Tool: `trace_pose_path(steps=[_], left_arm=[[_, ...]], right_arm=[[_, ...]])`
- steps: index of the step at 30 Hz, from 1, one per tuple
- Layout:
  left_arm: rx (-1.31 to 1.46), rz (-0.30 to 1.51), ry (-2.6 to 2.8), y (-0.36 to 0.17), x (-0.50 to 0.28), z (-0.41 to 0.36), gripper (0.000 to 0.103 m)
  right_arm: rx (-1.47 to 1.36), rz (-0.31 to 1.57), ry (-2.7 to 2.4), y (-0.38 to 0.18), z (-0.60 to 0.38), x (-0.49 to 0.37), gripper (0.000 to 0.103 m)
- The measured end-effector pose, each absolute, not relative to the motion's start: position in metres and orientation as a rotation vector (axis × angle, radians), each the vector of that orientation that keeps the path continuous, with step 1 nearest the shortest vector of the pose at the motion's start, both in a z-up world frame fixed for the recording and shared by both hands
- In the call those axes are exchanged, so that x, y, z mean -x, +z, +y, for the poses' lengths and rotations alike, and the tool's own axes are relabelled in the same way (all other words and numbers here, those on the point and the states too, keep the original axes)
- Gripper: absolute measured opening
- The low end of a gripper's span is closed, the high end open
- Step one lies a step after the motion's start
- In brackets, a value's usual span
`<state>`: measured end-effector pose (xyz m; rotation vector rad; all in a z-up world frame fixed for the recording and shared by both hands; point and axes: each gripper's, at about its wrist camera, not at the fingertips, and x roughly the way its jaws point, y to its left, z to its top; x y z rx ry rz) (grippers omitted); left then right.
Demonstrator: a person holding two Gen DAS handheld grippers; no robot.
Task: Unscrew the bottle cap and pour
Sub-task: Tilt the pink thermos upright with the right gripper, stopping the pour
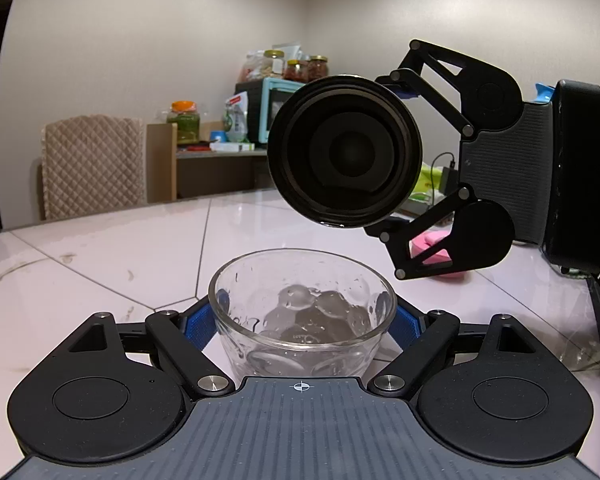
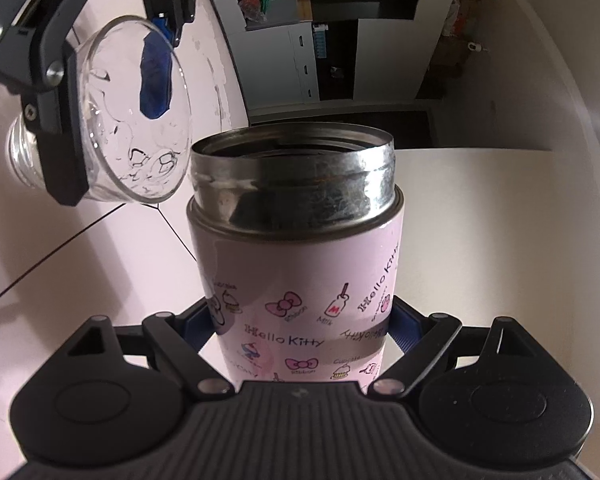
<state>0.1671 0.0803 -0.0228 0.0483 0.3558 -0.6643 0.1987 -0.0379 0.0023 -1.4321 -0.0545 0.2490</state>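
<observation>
left tongs (image 1: 302,324) clenched on a clear glass bowl (image 1: 302,308), blue pads pressed against both sides of its wall, bowl upright just above the pale tiled counter (image 1: 100,248), wet droplets inside and only a little clear liquid at the bottom. right tongs (image 2: 300,320) clamped around a pink hello kitty bottle (image 2: 300,280), blue pads on either side of the lower body. bottle uncapped, bare steel neck (image 2: 296,184) and open mouth visible. in the left wrist view, bottle (image 1: 344,152) tipped on its side, held in the air by the right tongs (image 1: 396,152), dark open mouth facing the camera, positioned above and just behind the bowl rim, not touching it. no stream visible between mouth and bowl. in the right wrist view, bowl (image 2: 136,120) up left of the bottle neck, near but apart, gripped by the left tongs (image 2: 112,92). threaded metal cap-like piece (image 2: 20,156) partly hidden behind the left tongs, cannot tell what it rests on. pink object (image 1: 436,252) on the counter behind the right tongs. quilted chair back (image 1: 92,164) and shelf with jars (image 1: 296,66) in the background.
</observation>
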Motion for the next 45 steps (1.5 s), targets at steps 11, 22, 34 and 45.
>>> trace_pose_path(steps=[11,22,34,45], left_arm=[[-0.048,0.357,-0.665,-0.022,-0.168,0.082,0.090],[-0.046,0.358,-0.666,-0.022,-0.167,0.083,0.090],[-0.046,0.359,-0.666,-0.021,-0.165,0.082,0.090],[-0.046,0.360,-0.665,-0.020,-0.166,0.083,0.091]], right_arm=[[1.338,-0.001,0.286,0.048,-0.021,-0.239,0.088],[1.156,0.082,0.352,0.089,0.001,-0.281,0.088],[1.047,0.152,0.391,0.099,0.020,-0.315,0.088],[0.996,0.162,0.395,0.059,0.025,-0.296,0.088]])
